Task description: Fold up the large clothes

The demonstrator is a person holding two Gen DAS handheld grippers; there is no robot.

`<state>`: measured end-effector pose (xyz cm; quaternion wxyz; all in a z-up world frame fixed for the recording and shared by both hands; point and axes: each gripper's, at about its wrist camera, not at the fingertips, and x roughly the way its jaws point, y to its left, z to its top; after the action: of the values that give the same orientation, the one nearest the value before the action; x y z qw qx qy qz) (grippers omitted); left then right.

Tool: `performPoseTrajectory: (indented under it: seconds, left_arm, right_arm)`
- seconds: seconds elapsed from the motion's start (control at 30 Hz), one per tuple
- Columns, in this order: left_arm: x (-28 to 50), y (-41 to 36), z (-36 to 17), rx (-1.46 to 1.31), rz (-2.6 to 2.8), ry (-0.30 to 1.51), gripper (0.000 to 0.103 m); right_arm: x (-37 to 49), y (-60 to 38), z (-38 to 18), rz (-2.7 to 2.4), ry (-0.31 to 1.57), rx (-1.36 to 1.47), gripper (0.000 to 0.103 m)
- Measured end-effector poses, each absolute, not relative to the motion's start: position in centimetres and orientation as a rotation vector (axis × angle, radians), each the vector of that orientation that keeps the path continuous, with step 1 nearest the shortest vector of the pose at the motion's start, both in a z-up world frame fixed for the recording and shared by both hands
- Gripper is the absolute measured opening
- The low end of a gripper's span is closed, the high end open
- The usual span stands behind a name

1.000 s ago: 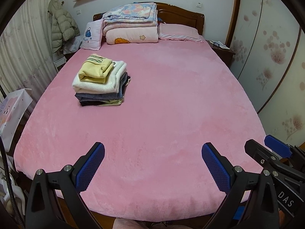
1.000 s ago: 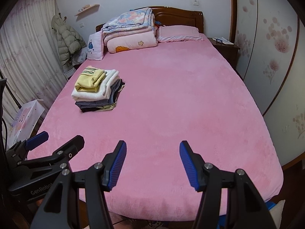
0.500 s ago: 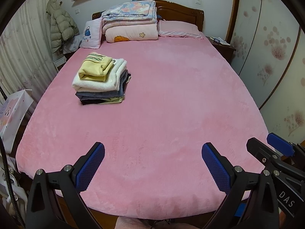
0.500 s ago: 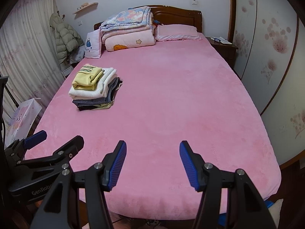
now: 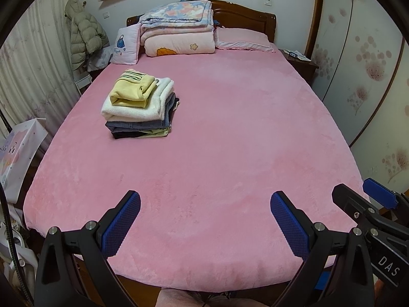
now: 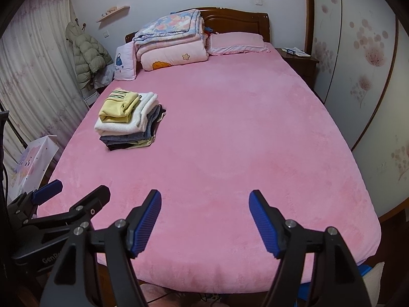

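A stack of folded clothes (image 5: pixel 140 107) (image 6: pixel 129 121), with a yellow garment on top of a white one and darker ones below, lies on the left half of the pink bed (image 5: pixel 217 140) (image 6: pixel 230 140). My left gripper (image 5: pixel 204 199) hovers open over the bed's near edge with nothing between its blue pads. My right gripper (image 6: pixel 204 199) hangs beside it over the same edge; its jaws are opening and hold nothing. Each gripper shows at the edge of the other's view: the right gripper (image 5: pixel 358 199) and the left gripper (image 6: pixel 74 192).
Folded quilts (image 5: pixel 179 30) and pillows (image 5: pixel 242 39) sit at the headboard. A puffy coat (image 5: pixel 84 35) hangs by the curtain on the left. A white paper bag (image 5: pixel 18 153) stands left of the bed, a nightstand (image 5: pixel 299 58) on the right by patterned wardrobe doors.
The right gripper's blue pads have spread wider apart. Both hands stay at the foot of the bed, and the clothes stack has not moved.
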<state>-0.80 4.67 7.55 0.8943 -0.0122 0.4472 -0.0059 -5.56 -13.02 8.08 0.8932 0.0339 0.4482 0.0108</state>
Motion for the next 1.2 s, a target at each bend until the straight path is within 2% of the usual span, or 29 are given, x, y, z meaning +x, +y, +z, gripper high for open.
performPoseTrajectory:
  seconds: [1.2]
  left_arm:
    - [-0.9,4.5,7.0,-0.025,-0.003,0.957,0.101]
  right_arm:
    - [-5.4,-14.1,7.5,0.019,0.967,0.097,0.074]
